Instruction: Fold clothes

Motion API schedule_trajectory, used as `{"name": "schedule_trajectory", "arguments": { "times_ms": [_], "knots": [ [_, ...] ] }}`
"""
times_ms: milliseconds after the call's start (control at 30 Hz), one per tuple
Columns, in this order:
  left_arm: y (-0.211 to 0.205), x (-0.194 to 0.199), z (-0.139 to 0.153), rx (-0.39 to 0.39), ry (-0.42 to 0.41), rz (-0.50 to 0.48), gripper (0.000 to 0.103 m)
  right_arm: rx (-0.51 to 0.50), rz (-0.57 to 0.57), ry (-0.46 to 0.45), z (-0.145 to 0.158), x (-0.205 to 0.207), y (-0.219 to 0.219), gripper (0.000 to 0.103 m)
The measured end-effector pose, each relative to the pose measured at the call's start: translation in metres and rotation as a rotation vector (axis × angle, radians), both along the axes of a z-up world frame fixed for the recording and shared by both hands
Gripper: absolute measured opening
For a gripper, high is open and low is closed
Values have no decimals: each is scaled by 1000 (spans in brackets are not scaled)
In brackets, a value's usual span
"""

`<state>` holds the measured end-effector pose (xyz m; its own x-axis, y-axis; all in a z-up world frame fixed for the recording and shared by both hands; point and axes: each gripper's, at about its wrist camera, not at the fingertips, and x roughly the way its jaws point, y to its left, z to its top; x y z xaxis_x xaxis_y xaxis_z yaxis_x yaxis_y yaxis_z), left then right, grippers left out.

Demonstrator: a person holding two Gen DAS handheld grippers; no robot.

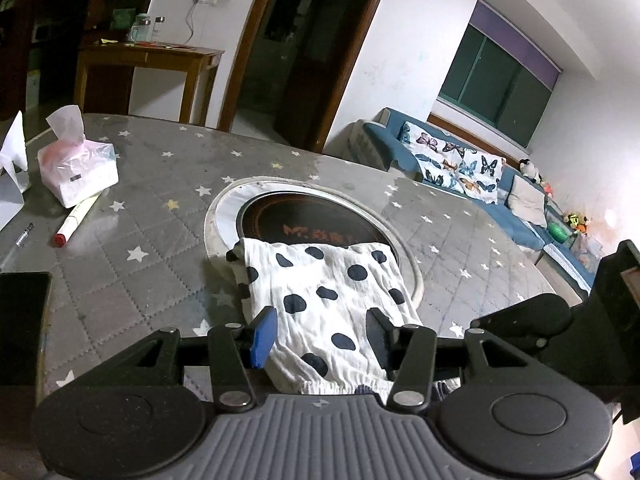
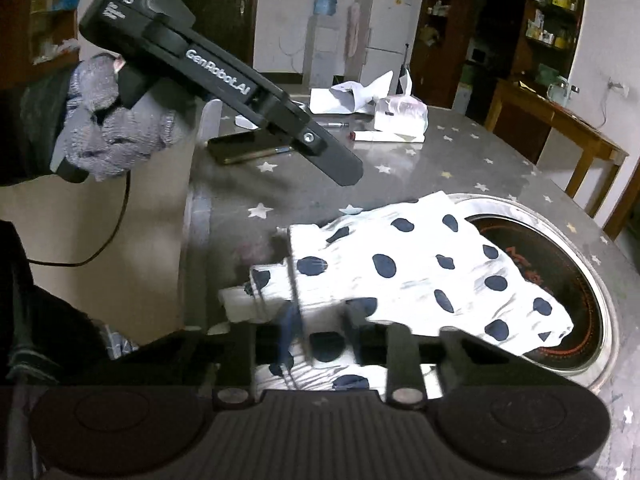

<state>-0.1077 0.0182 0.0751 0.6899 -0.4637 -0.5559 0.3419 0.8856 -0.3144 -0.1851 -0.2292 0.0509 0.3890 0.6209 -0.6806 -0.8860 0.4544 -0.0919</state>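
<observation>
**Spotted garment half folded, both grippers at its near edge**

The folding looks partway done: the white garment (image 1: 324, 300) with dark spots lies as a narrow, partly doubled strip on the grey star-patterned table (image 1: 152, 208), its far end draped over the rim of the round black cooktop (image 1: 304, 220) set into the tabletop. My guess is that the next move is a lengthwise fold, lifting the near elastic hem and carrying it toward the far end, which calls for a firm hold on both near corners and an even lift so the layers do not slide apart.

In the left wrist view the left gripper (image 1: 322, 334) sits in the lower centre of the frame, its 2 fingers spread wide, with the cloth running between them and over the bar below. The blue pad (image 1: 262, 336) stands just beside the cloth's left edge, and nothing is pinched.

In the right wrist view the right gripper (image 2: 320, 334) is at the bottom centre, blurred. The fingers stand apart with the garment's hem between them; whether they grip it I cannot tell. The gloved left hand (image 2: 108, 132) shows at the upper left of that frame.

A tissue pack (image 1: 78, 172) and a marker (image 1: 78, 216) lie well apart from the cloth, at the left of the left wrist view.
</observation>
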Motion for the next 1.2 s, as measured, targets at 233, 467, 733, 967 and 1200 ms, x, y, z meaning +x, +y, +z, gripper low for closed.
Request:
{"name": "schedule_trajectory", "arguments": {
  "times_ms": [233,467,733,967,1200],
  "knots": [
    [0,-3,9,-9,-26,-19,52,92,49,-12,29,-11,-22,18],
    [-20,3,7,-26,-21,-96,52,-1,71,63,4,-22,-36,18],
    [-48,8,-23,-32,74,-228,40,10,54,84,6,-20,-42,19],
    [-41,-11,-42,-34,139,-248,30,35,39,134,8,-16,-45,24],
    [-39,-16,-34,-9,126,-251,30,144,-32,174,31,8,-61,35]
  ]
}}
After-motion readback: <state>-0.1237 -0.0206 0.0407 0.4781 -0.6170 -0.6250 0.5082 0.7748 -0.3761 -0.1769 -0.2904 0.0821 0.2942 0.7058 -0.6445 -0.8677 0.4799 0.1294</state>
